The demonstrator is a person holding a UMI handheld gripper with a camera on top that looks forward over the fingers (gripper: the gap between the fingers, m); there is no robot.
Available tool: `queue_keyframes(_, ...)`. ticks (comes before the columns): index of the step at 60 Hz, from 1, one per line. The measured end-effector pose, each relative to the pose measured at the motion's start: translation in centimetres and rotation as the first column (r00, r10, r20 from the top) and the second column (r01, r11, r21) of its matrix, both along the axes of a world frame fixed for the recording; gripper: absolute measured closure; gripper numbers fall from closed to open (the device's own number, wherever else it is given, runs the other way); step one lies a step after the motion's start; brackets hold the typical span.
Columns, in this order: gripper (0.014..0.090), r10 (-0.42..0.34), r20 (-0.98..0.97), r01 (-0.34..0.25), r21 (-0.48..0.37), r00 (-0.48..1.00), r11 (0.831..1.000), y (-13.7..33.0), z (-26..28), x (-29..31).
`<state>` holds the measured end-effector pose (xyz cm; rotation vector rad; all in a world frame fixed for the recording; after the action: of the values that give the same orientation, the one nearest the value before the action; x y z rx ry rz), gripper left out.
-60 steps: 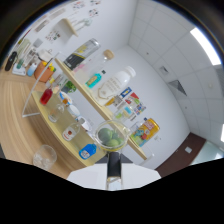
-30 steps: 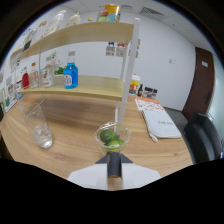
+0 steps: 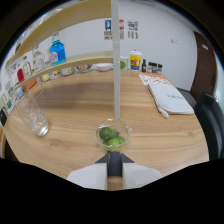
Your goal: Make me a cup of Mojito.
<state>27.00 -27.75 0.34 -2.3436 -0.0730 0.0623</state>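
Gripper [image 3: 114, 167] — fingers drawn close together, a narrow dark slot between them, pinching the near rim of a small clear glass bowl [image 3: 114, 136]. The bowl sits just ahead of the fingertips and appears held at its rim; whether its base touches the wood below cannot be told.

Contents of bowl: lime pieces [image 3: 108, 135], green, two or three visible, with a paler yellow-green cut face toward the fingers.

Surface: wooden table [image 3: 75, 112], light grain, wide and bare around the bowl.

To the left of the bowl, well apart, near the table's left edge — an empty clear drinking glass [image 3: 33, 116], upright, tall.

To the right, toward the table's right edge: a folded white cloth or booklet [image 3: 169, 98] lying flat, and beyond it a printed sheet with red-orange markings [image 3: 154, 78]. A dark chair [image 3: 212, 117] stands past that right edge.

Behind the bowl a thin white post [image 3: 116, 60] rises from the table, carrying a wooden shelf [image 3: 55, 64] that runs along the far and left edges. On the shelf: a blue bottle [image 3: 57, 51] and several smaller bottles and jars, labels unreadable.

At the far edge, by the wall: a yellow-labelled container with a white lid [image 3: 135, 60], small dark bottles just beside it, a green round item left of it.

White wall [image 3: 165, 35] beyond, small posters pinned up.
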Motion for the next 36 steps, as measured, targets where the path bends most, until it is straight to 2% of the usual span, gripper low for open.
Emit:
queue_keyframes(3, 0.0721, -0.011, 0.015, 0.011, 0.007, 1.000, 1.000, 0.1, 0.2, 0.3)
queue_keyframes(6, 0.0627, -0.023, 0.022, 0.023, 0.018, 0.999, 1.000, 0.2, 0.5, 0.6)
queue_keyframes(7, 0.0514, -0.025, 0.022, 0.024, 0.018, 0.999, 1.000, 0.0, 0.7, 0.7)
queue_keyframes(9, 0.0457, -0.038, 0.030, 0.037, 0.027, 0.999, 0.999, 0.0, 1.1, 0.9)
queue_keyframes(10, 0.0329, -0.042, 0.035, 0.041, 0.029, 0.999, 0.999, 0.0, 1.2, 1.0)
queue_keyframes(12, 0.0234, -0.050, 0.049, 0.048, 0.028, 0.998, 0.998, -0.1, 1.6, 1.2)
queue_keyframes(14, 0.0178, -0.059, 0.063, 0.057, 0.034, 0.996, 0.998, -0.2, 2.1, 1.3)
queue_keyframes(23, 0.0193, -0.093, 0.071, 0.082, 0.145, 0.993, 0.986, -0.5, 7.6, -0.5)
queue_keyframes(36, 0.0195, -0.089, 0.002, 0.085, 0.280, 0.996, 0.956, -1.3, 14.9, -8.7)
